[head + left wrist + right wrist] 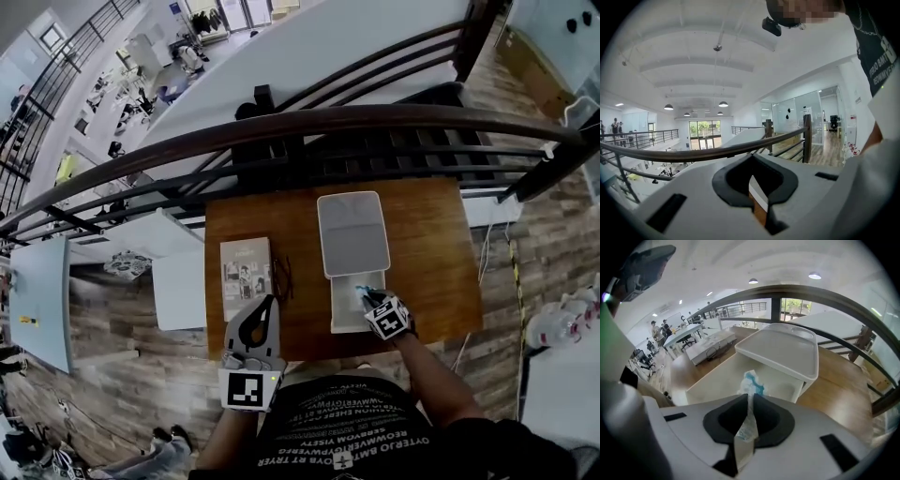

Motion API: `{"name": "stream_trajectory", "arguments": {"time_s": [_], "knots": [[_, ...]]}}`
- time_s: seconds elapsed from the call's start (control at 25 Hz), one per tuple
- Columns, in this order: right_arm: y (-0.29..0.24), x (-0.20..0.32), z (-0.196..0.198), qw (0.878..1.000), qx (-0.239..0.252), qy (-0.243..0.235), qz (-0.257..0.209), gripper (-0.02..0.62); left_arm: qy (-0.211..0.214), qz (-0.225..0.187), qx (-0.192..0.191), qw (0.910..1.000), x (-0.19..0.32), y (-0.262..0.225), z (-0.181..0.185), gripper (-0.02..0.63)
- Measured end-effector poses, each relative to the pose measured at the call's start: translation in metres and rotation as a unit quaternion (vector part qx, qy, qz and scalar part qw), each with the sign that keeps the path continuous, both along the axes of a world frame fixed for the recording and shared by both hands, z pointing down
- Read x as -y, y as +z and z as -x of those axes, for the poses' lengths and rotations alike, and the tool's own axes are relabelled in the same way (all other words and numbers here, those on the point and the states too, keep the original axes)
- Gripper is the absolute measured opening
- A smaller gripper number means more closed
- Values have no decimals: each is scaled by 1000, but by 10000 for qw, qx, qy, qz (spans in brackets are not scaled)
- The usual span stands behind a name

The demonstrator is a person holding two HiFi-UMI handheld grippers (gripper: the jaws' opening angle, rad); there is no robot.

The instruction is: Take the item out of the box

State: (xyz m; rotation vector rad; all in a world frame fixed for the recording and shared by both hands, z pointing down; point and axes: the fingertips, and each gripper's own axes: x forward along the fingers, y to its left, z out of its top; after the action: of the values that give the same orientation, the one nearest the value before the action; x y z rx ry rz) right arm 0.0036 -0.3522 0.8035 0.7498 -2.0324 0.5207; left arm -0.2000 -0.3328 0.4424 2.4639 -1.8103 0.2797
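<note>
A white box (343, 317) stands open on the wooden table (431, 253), its lid (352, 234) folded back toward the railing. My right gripper (367, 298) points steeply down over the box's right side and is shut on a thin white packet with blue print (363, 292). In the right gripper view the packet (750, 383) stands up between the jaws of the right gripper (749, 401), with the box (712, 378) and lid (780, 350) beyond. My left gripper (267, 305) is held near the table's front left edge, away from the box. The left gripper (757, 187) has its jaws together on nothing.
A grey booklet (246, 277) lies on the table left of the box, with a thin dark object (283, 279) beside it. A dark curved railing (309, 127) runs along the table's far edge, with a drop to a lower floor beyond. The person's torso is at the near edge.
</note>
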Motion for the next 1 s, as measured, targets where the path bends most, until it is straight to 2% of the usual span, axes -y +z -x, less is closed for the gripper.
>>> {"name": "stream_trajectory", "arguments": {"time_s": [0.48, 1.0], "knots": [[-51, -6, -20, 9970, 602, 328, -349, 34, 181, -144, -19, 9997, -11, -7, -33, 6], [-115, -30, -37, 9900, 1012, 258, -951, 34, 66, -284, -33, 9996, -45, -20, -54, 6]]}}
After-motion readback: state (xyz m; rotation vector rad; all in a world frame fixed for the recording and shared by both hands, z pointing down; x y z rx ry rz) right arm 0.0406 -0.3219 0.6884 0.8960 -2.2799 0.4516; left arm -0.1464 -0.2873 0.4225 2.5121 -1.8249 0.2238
